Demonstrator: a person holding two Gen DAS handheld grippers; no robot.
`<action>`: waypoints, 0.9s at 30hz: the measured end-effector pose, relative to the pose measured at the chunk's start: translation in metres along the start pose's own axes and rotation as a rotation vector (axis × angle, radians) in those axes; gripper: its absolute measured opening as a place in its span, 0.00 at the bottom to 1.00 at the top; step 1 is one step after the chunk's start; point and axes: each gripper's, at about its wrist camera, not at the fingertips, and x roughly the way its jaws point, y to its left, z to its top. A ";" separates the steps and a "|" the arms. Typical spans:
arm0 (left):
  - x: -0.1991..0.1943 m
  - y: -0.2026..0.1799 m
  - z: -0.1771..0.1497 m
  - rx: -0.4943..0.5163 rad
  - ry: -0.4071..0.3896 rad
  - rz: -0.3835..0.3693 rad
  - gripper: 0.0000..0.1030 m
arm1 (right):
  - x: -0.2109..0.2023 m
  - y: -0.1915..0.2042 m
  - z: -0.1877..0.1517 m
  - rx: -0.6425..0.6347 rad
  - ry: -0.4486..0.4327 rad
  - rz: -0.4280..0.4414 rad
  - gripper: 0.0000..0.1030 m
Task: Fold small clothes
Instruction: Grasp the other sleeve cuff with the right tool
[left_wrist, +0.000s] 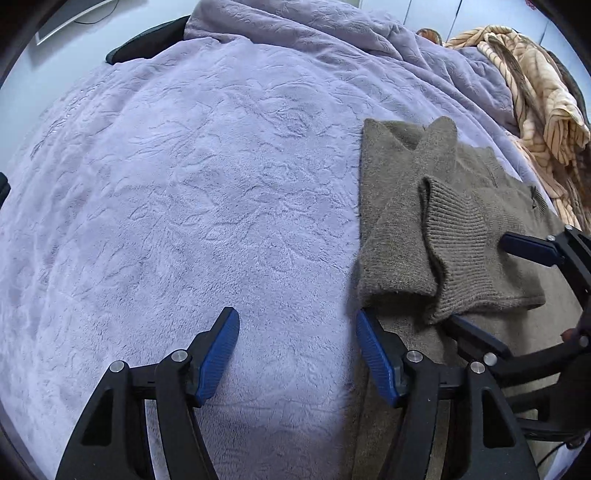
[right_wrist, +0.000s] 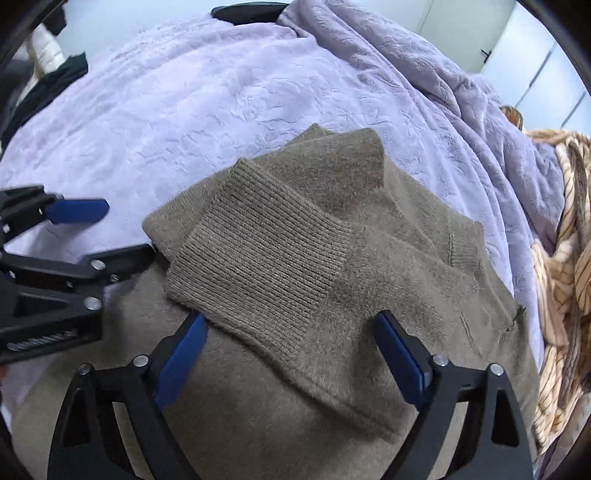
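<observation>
Both jaws gape; olive sweater (right_wrist: 295, 258) lies sleeve-folded.

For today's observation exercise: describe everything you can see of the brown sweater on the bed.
The brown sweater is a soft, fuzzy knit in olive-brown, partly folded, its sleeves laid crossed over the body. One ribbed cuff lies on top. It lies flat on the lilac blanket, near a striped cream throw. The right gripper stands open over it, blue pads at the cuff's hem; the left gripper, also open, is at its edge.
</observation>
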 end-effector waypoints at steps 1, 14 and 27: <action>0.001 -0.001 -0.001 0.001 0.002 -0.006 0.65 | 0.000 0.004 0.000 -0.021 -0.013 -0.008 0.79; -0.003 -0.033 0.018 0.012 0.027 -0.066 0.65 | -0.055 -0.145 -0.069 0.764 -0.133 0.163 0.08; 0.003 -0.047 0.023 0.023 0.014 0.007 0.65 | -0.049 -0.161 -0.073 0.741 -0.138 0.434 0.81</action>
